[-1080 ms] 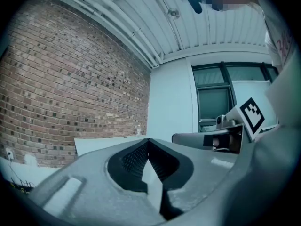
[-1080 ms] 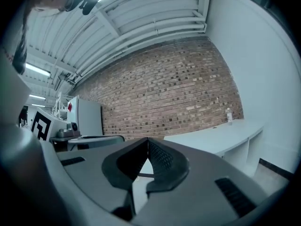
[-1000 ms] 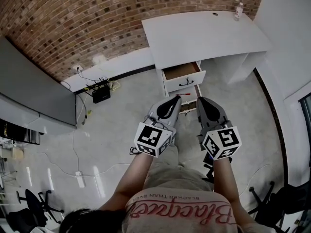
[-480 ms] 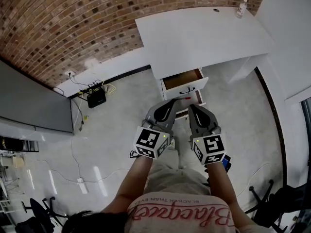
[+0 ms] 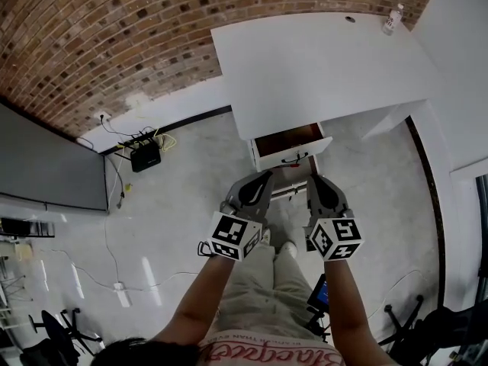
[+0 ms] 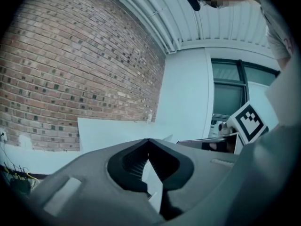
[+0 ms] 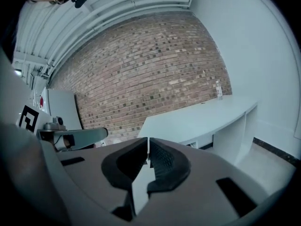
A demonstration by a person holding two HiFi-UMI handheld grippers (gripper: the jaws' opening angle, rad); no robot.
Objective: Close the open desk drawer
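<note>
I'm holding the left claw (image 5: 267,177) and right claw (image 5: 315,180) pressed together, empty, short of the open white drawer (image 5: 293,154) under the white bench (image 5: 320,59); it's probably sliding lightly if pushed squarely on its front.

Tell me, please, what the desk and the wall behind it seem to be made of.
The desk: likely painted or laminated board, smooth matte white; its open drawer shows a brown, wood-like inside. The wall: reddish-brown brick, pale mortar joints.

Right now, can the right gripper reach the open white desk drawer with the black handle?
Probably yes: the right gripper, jaws shut, hangs near the white drawer front, and nothing seems to stand between them.
</note>
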